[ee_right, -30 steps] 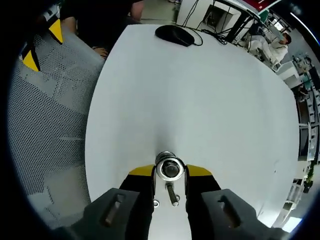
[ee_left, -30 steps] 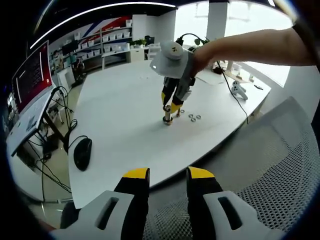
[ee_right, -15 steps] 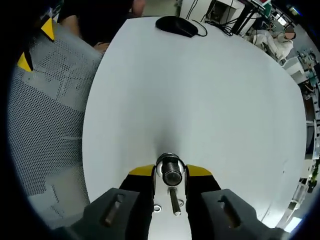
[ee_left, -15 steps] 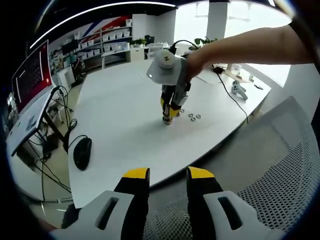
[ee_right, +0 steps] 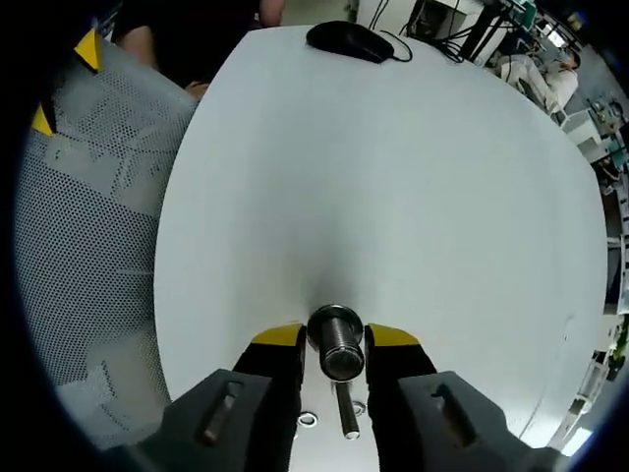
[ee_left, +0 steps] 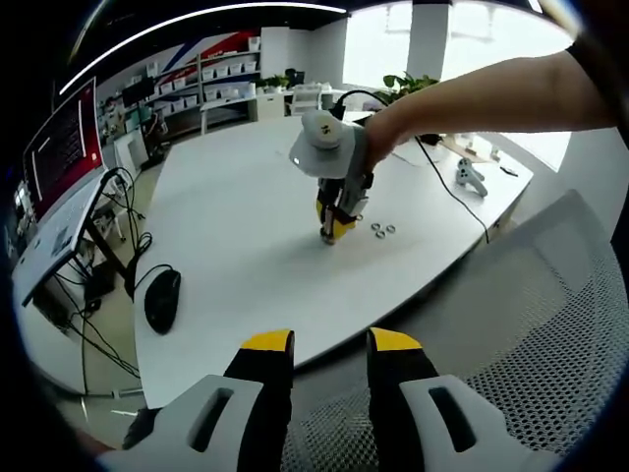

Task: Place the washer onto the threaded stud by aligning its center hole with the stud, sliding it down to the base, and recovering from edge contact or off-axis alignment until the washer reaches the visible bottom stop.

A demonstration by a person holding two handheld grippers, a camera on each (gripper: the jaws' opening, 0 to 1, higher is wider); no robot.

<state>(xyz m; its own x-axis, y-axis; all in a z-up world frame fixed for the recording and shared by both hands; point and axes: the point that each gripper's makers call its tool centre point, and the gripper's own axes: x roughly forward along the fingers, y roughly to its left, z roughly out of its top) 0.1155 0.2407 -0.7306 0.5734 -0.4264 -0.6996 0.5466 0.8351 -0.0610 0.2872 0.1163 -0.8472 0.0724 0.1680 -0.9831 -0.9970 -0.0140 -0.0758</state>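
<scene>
My right gripper points down at the white table, shut on the silver washer. The washer rings the threaded stud, whose dark thread sticks up through its hole towards the camera. In the left gripper view the right gripper stands upright over the stud, held by a person's arm. My left gripper hangs open over the chair, off the table's near edge, with nothing between its yellow-tipped fingers.
Loose washers lie just right of the stud, and near my right jaws are a washer and a short rod. A black mouse sits by the table edge. A grey mesh chair borders the table. A cable crosses the far side.
The right gripper has sunk towards the table over the stud. The stud's thread now stands up through the washer instead of showing just inside its hole. My left gripper has stayed still.
</scene>
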